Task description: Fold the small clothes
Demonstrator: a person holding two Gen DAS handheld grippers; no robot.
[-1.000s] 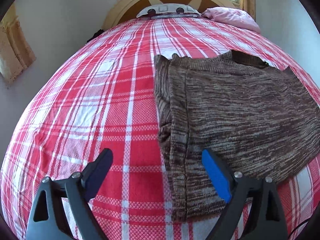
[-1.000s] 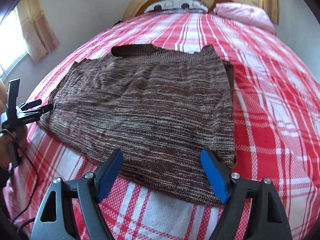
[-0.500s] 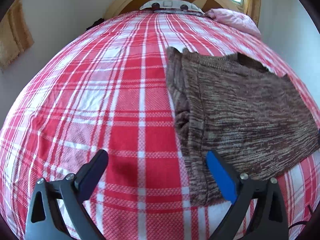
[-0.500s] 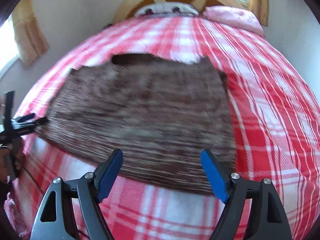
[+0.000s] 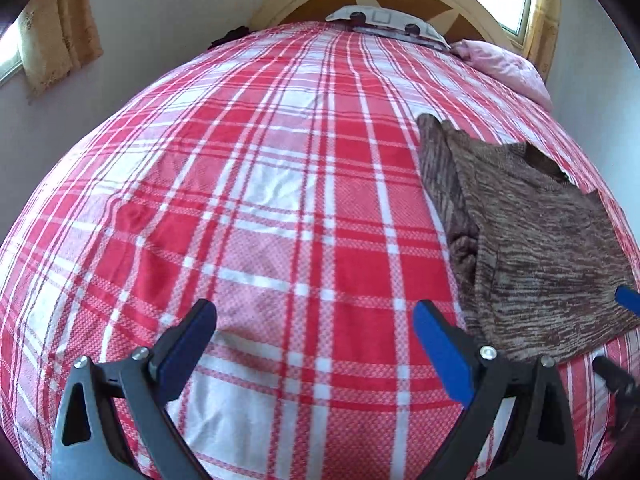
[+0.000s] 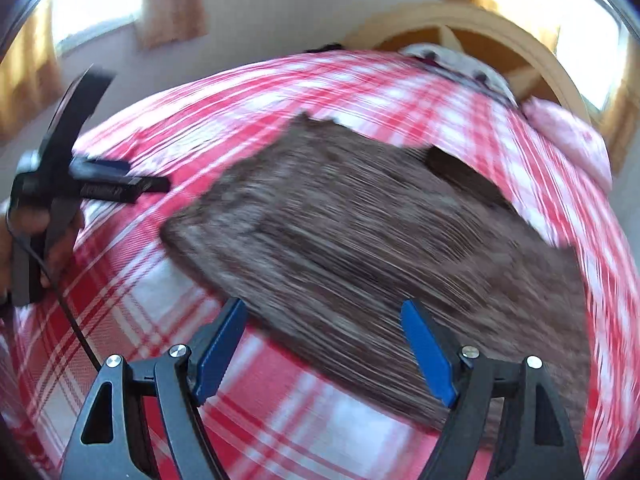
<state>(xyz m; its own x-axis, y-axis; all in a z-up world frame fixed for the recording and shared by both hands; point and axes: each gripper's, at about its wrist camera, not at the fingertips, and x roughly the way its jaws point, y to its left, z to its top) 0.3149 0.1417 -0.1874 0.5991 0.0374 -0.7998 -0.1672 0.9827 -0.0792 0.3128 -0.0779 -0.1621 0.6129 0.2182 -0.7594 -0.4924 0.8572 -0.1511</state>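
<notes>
Lying flat on the plaid bed (image 5: 280, 200), the brown knit sweater (image 5: 540, 248) looks soft, limp and light, likely to sag and stretch when lifted, so I would pinch it at a corner of the hem or along a folded side edge. The left tool (image 5: 316, 340) has just been opening; its jaws stand wide over bare bedding with nothing between them, the sweater just to its right. The right tool (image 6: 324, 344) hovers above the sweater's near hem, jaws apart and holding nothing, though that view is blurred
</notes>
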